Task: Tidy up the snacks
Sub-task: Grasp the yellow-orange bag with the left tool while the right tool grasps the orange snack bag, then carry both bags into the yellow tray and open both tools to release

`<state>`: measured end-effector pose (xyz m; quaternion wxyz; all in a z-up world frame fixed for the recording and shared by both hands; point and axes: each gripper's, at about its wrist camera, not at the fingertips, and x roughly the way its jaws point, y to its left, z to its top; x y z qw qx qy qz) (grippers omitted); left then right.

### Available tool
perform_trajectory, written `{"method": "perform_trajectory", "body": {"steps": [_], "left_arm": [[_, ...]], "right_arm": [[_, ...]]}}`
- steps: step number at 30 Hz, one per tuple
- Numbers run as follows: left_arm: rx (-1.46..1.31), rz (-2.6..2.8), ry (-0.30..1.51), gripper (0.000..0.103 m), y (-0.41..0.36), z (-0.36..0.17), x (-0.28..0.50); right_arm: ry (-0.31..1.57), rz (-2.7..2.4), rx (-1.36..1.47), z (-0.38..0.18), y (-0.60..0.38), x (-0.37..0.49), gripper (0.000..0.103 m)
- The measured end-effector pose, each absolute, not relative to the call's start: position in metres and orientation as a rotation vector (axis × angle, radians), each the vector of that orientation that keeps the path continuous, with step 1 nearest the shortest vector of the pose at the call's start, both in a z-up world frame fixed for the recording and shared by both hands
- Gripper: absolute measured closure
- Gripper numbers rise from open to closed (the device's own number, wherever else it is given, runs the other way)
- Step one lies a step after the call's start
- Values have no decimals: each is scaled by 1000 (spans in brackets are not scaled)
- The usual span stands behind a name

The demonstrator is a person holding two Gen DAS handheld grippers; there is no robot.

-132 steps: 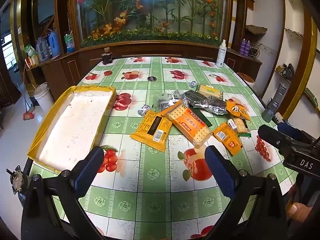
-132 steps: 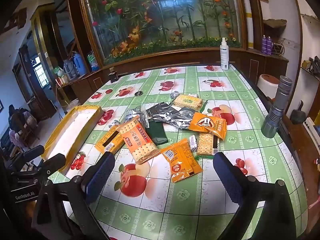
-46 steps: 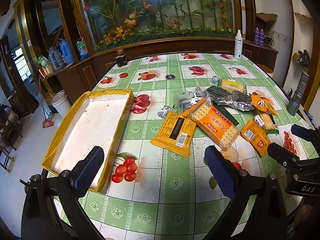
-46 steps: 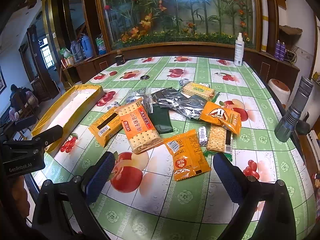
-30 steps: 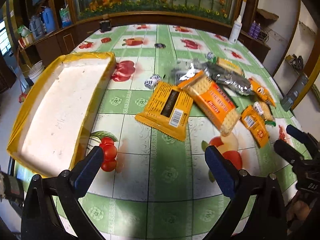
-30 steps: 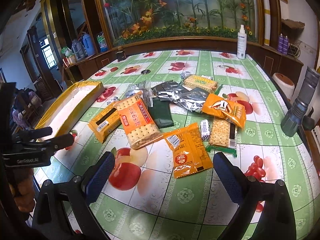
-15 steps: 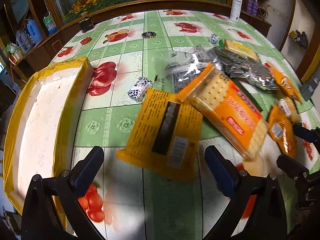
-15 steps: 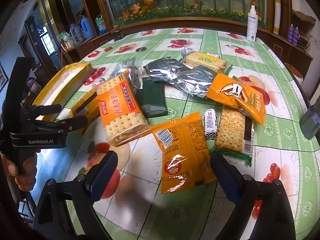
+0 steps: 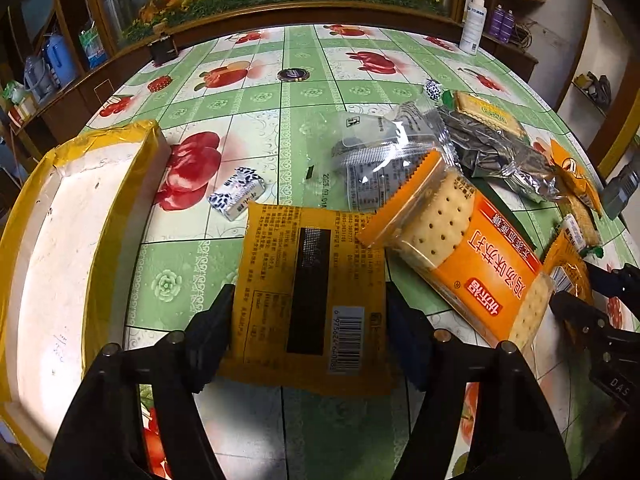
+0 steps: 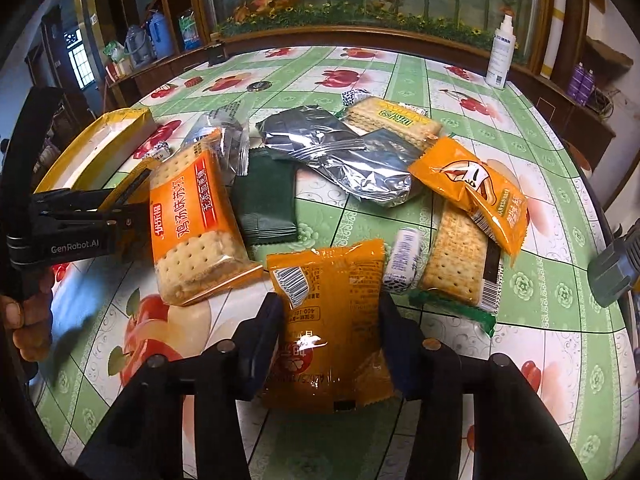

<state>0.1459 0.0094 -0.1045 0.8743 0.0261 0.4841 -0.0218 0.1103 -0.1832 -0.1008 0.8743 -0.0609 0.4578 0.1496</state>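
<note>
Yellow-taped shallow white foam tray (image 9: 48, 240) lies at the far left of the left hand-held gripper (image 9: 308, 328), on the green fruit-patterned tabletop (image 9: 256, 96). That hand-held gripper has its two fingers set against the side edges of a flat yellow snack packet with a black stripe and barcode (image 9: 312, 288), pinching it. Ahead and left of it sits a small blue-and-white wrapped candy (image 9: 237, 193). To its right, an orange pack of soda crackers (image 9: 460, 248) overlaps the packet's corner; crinkled silver foil bags (image 9: 496, 156) lie beyond.

Further right, the right hand-held gripper (image 10: 330, 338) grips an orange plastic snack pouch with a barcode (image 10: 328, 316) between its fingers. A dark green sachet (image 10: 264, 204) lies ahead and left of it, a small white wrapped sweet (image 10: 402, 260) and a clear-wrapped cracker pack (image 10: 456, 252) just to the right.
</note>
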Motion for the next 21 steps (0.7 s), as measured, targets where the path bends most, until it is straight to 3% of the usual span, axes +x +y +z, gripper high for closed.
{"method": "perform_trajectory", "body": {"steps": [4,21], "left_arm": [[-8,-62,1023,33,19,-100,136],[-153,-58,913,33,67,-44,63]], "right_arm": [[947,339,-60,-95,-189,102,62],[832,414,-71,-42,-153,57,63]]}}
